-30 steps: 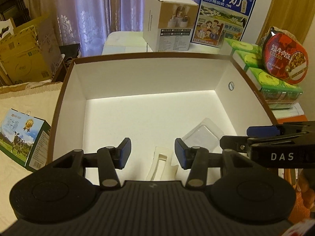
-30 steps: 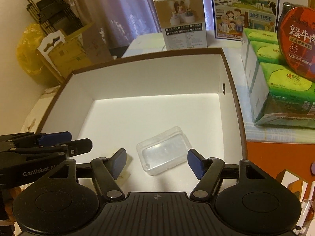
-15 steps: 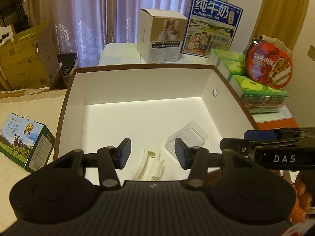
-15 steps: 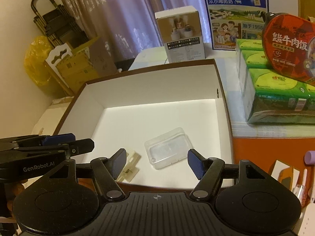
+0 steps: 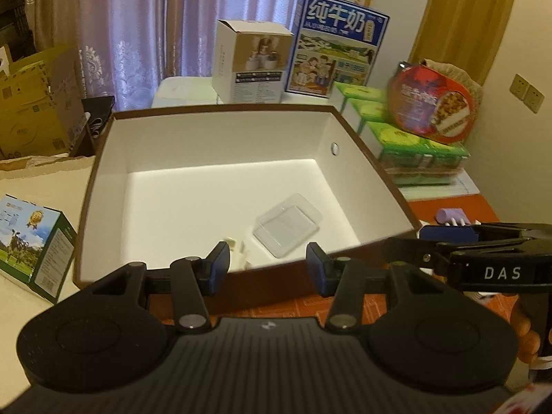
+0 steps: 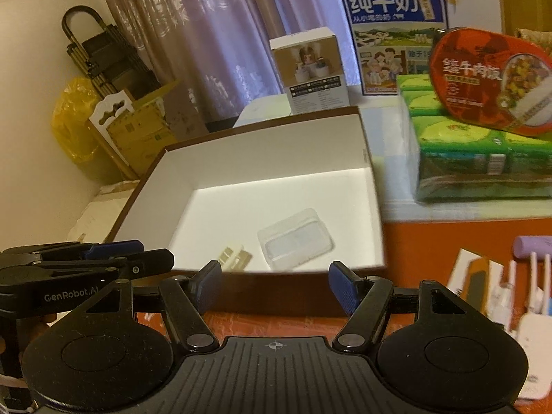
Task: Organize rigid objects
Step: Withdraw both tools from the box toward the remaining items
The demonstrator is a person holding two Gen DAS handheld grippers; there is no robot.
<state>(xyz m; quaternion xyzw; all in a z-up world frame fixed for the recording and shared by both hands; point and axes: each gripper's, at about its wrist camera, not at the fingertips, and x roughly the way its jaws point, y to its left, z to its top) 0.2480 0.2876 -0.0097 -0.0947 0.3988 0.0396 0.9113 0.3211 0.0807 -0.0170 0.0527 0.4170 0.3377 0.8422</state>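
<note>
Left wrist view looks over the near edge of a big brown box (image 5: pixel 220 186) with a white inside, standing on an orange-red table (image 6: pixel 431 241). The left gripper (image 5: pixel 267 264) hangs just outside the near wall, its blue-padded jaws spread wide with nothing between them. On the box floor, close to the near wall, lies a clear plastic case (image 5: pixel 286 224), flat and at a slant; just to its left sits a small cream plastic part (image 5: pixel 238 246), partly hidden behind a finger. The two look close together but I cannot tell whether they touch.

From the right wrist camera, the right gripper (image 6: pixel 274 284) is also outside the box, jaws wide apart and holding nothing. To the right of the box, on the table, lie a purple-handled item (image 6: pixel 533 245) and some white packaged pieces (image 6: pixel 496 293). Behind stand green tissue packs (image 6: pixel 483 151) with a red food tub (image 6: pixel 490 82) on top, a blue milk carton box (image 5: pixel 339 46) and a white product box (image 5: pixel 252 60). A small milk box (image 5: pixel 32 238) lies left of the big box.
</note>
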